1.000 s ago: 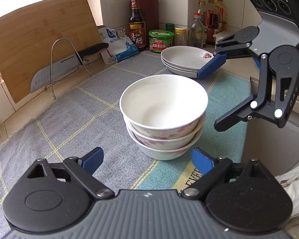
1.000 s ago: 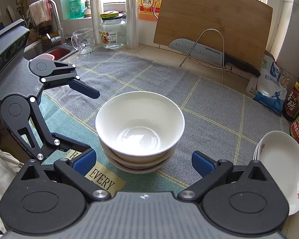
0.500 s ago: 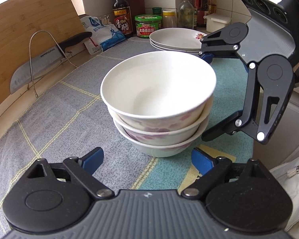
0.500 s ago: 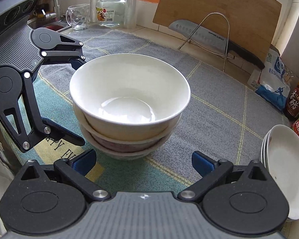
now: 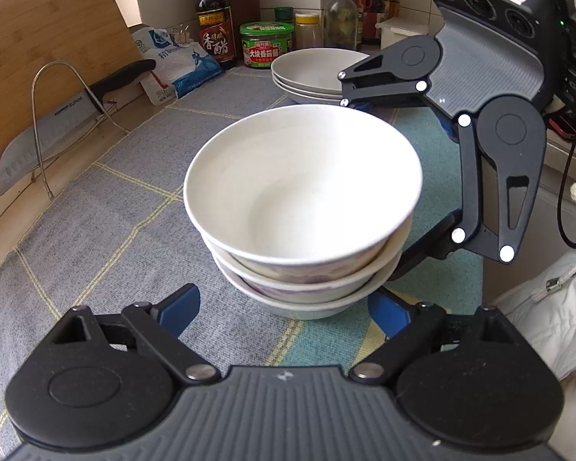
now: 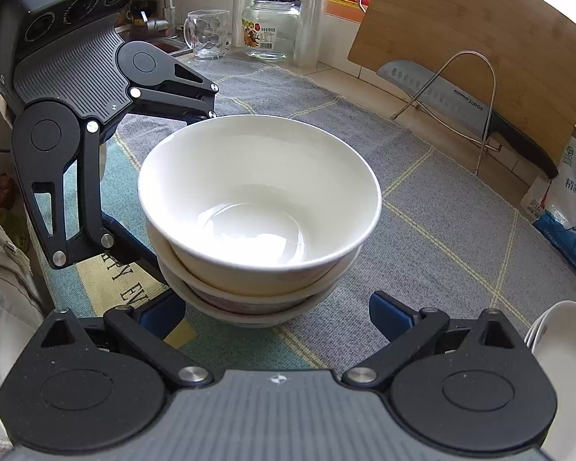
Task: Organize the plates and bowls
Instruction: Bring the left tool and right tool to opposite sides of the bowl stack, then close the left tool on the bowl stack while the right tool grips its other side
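Bowls [image 5: 303, 207] sit nested three deep on the grey checked mat [image 5: 107, 223], right between your two tools, and the top one is plain white and empty inside. Your left gripper [image 5: 284, 307] has its jaws spread wide; the blue pads [image 5: 180, 307] flank the bottom of the stack on either side, and no pad clearly touches the porcelain. Your right gripper [image 6: 276, 313] is likewise splayed, its pads down low on either side of the lowest bowl, so you grasp nothing with either tool. Each gripper shows in the other's camera, coming at the stack from roughly opposite sides: the left one appears at the left edge of the right wrist view with its upper finger close to the rim of the top bowl, and its lower finger runs in behind the stack; whether either touches, you cannot tell.

Behind the bowls in the left wrist view, the plates [image 5: 311, 73] lie stacked on the far part of the mat, just in front of a green-lidded jar [image 5: 265, 44] and a dark sauce bottle [image 5: 213, 27]. The same plates poke in at the lower right corner of the right wrist view. A wooden cutting board [image 6: 480, 50] leans against the wall, with a cleaver [image 6: 453, 103] resting on a wire rack [image 6: 468, 92] in front of it. A blue-and-white bag [image 6: 568, 211] lies beside the knife handle.
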Tool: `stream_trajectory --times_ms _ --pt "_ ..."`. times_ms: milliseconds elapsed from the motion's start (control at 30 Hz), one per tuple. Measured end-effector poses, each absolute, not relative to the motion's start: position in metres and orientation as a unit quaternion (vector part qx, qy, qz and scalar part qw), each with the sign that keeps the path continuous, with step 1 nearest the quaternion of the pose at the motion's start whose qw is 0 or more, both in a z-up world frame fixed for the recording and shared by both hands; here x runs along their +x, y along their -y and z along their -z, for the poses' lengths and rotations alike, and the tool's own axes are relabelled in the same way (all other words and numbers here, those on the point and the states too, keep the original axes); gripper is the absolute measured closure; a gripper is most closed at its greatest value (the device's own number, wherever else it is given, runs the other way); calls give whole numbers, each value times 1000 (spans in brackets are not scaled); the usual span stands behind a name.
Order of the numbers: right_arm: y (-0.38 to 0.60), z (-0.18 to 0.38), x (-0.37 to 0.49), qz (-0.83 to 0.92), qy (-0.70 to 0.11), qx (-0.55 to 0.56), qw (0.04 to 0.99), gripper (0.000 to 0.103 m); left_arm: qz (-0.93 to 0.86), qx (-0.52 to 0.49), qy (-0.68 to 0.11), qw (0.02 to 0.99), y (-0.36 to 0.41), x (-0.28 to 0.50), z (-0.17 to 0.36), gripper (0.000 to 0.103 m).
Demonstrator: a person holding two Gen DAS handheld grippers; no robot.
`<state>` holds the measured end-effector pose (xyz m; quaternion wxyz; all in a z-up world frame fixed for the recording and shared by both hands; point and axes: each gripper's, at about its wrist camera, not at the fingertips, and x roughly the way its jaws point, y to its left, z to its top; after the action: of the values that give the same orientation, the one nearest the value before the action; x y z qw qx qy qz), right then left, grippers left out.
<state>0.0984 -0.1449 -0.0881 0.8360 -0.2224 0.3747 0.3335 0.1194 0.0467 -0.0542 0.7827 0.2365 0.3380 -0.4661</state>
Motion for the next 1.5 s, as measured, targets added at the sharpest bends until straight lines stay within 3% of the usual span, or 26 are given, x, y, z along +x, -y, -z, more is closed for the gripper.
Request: stream_trajectory --times_ms 667,1067,1500 --pt "141 90 99 -386 -380 -242 805 1 543 264 -329 727 -41 133 52 13" --pt "143 91 112 -410 -395 -224 791 14 570 263 -333 704 -42 144 55 19" --pt "141 93 118 -423 -403 -218 782 13 590 263 -339 684 -39 153 57 17"
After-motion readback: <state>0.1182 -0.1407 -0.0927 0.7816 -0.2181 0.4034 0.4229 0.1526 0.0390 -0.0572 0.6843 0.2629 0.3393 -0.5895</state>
